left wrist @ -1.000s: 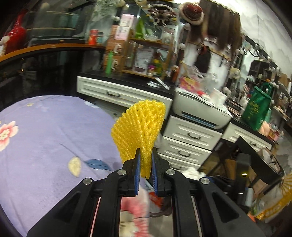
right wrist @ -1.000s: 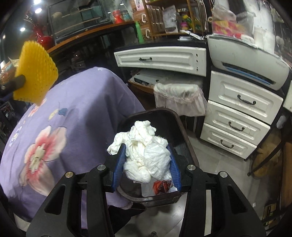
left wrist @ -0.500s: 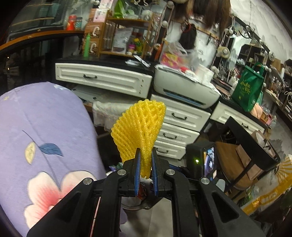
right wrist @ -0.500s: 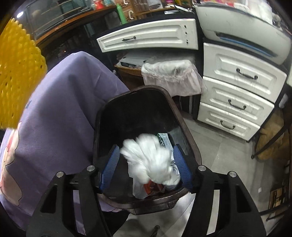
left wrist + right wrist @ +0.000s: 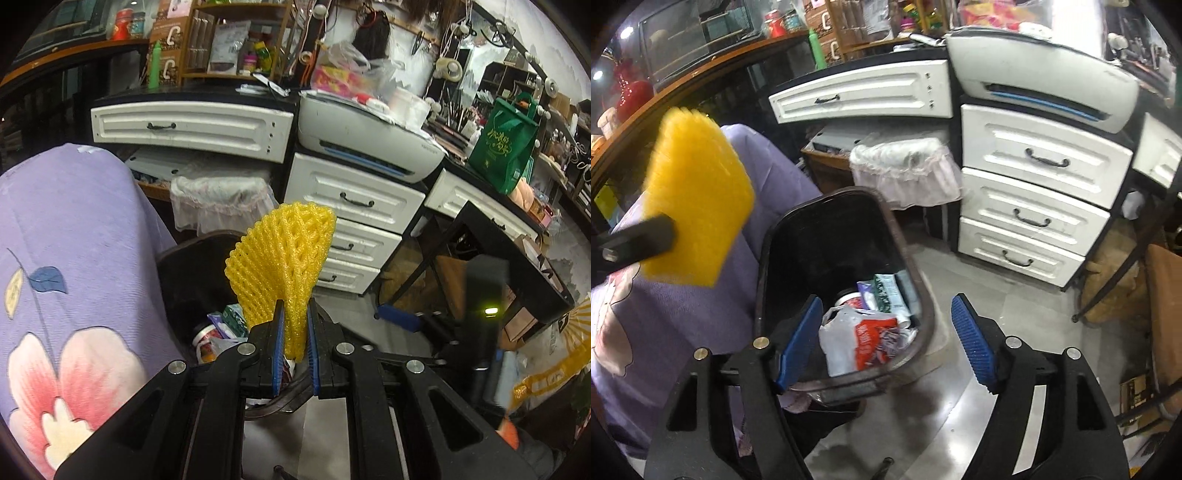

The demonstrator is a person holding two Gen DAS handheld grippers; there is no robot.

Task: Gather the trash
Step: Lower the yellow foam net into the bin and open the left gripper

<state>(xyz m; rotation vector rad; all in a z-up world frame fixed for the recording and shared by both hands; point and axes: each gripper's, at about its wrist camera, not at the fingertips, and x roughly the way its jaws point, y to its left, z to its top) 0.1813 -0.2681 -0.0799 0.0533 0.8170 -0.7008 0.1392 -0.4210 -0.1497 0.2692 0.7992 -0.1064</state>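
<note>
The yellow foam net [image 5: 282, 266] is the piece of trash in hand. It is clenched between the jaws of the left gripper [image 5: 294, 350], which press on its lower, folded end, while the wide part fans out above and ahead of them. Below and just beyond these jaws the dark trash bin [image 5: 192, 266] stands open, so I judge that the net is almost over the bin but is not yet dropped.

The right gripper [image 5: 886, 343] is over the same bin [image 5: 849, 206], and its jaws are opening; nothing is between them. Under them, inside the bin, lie a white plastic bag with red print [image 5: 857, 339], a greenish packet [image 5: 886, 291] and a small jar lid. From there the net [image 5: 698, 199] shows up to the left of the jaws, blurred, with the purple flowered cloth [image 5: 665, 314] behind it.

In my judgement the right side has no load to deliver now, and what is left is to release the net into the bin. Whether more trash waits elsewhere cannot be told. Beyond the bin stand the white drawers [image 5: 1034, 184] and a second bin lined with a pale bag [image 5: 905, 170].
</note>
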